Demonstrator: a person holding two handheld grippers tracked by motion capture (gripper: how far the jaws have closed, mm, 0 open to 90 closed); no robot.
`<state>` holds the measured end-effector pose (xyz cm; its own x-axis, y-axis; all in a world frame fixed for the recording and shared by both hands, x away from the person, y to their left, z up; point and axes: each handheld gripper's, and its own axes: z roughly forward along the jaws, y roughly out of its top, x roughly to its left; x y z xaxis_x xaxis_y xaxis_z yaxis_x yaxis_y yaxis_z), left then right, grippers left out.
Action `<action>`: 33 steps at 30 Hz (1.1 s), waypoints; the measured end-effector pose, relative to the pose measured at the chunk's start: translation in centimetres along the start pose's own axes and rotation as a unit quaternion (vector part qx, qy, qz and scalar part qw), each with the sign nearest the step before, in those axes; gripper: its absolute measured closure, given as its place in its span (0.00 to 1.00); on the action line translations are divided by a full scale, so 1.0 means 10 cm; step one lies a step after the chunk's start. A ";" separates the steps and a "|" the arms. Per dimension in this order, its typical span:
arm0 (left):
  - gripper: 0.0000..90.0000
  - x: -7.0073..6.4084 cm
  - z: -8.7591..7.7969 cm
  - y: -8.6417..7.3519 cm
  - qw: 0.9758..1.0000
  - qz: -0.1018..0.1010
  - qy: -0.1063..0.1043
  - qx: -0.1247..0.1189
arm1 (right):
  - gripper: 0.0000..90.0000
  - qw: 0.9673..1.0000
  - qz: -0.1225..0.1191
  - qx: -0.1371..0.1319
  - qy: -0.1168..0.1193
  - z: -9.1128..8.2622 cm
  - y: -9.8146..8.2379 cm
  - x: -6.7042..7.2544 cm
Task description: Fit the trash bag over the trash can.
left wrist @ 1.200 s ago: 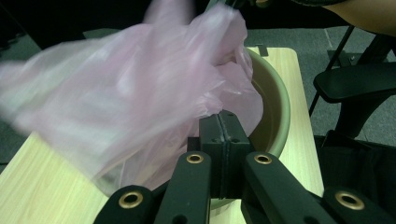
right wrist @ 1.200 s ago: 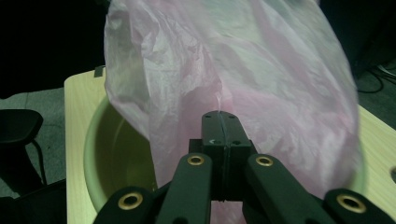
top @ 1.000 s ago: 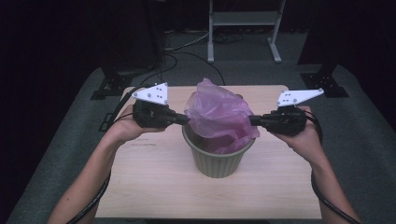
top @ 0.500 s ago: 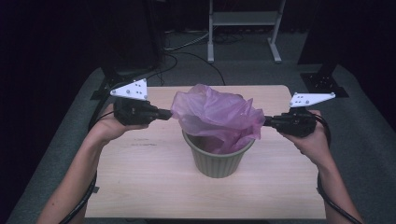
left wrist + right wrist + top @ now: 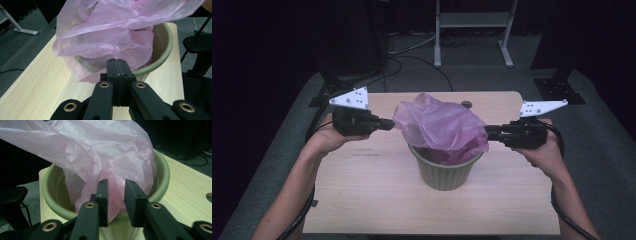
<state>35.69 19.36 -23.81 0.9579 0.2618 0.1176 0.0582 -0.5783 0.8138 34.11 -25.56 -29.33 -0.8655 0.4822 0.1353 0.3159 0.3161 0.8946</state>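
Now pink plastic bag (image 5: 439, 127) stretched sideways between both claws, long axis running claw to claw, body sagging into green pot (image 5: 444, 172), left gripper (image 5: 388, 123) clamped on its near edge, right gripper (image 5: 488, 131) just opening, film between parted jaws, unpinched.

Light wood table (image 5: 362, 195); green bin (image 5: 445, 172) standing mid-table, nothing else.

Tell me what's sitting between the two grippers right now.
Between the left gripper and the right gripper in the high view stands the green bin, with the pink plastic bag billowing above its rim.
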 end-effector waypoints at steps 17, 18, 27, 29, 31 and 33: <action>1.00 0.02 0.04 -0.01 1.000 0.001 -0.002 0.003 | 0.65 0.997 -0.069 0.025 0.010 0.27 0.67 0.22; 1.00 0.02 0.05 0.00 1.000 0.002 -0.003 0.004 | 0.65 0.997 -0.074 0.030 0.012 0.34 0.71 0.24; 1.00 -0.03 0.12 0.04 1.000 0.012 -0.012 0.003 | 0.56 0.992 -0.104 0.064 0.034 0.94 0.88 0.37; 1.00 -0.03 0.13 0.06 1.000 0.014 -0.013 0.002 | 0.55 0.991 -0.111 0.068 0.041 1.04 0.89 0.40; 1.00 -0.05 0.15 0.07 1.000 0.018 -0.016 0.001 | 0.55 0.990 -0.116 0.071 0.047 1.11 0.89 0.44; 1.00 -0.06 0.17 0.10 1.000 0.022 -0.019 0.001 | 0.55 0.989 -0.123 0.071 0.051 1.17 0.89 0.47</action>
<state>35.64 17.34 -24.07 0.9697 0.2061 0.1311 0.0162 -0.5898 0.8074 37.39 -10.92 -25.69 -0.9552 0.2945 -0.0311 0.1355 0.5282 0.8382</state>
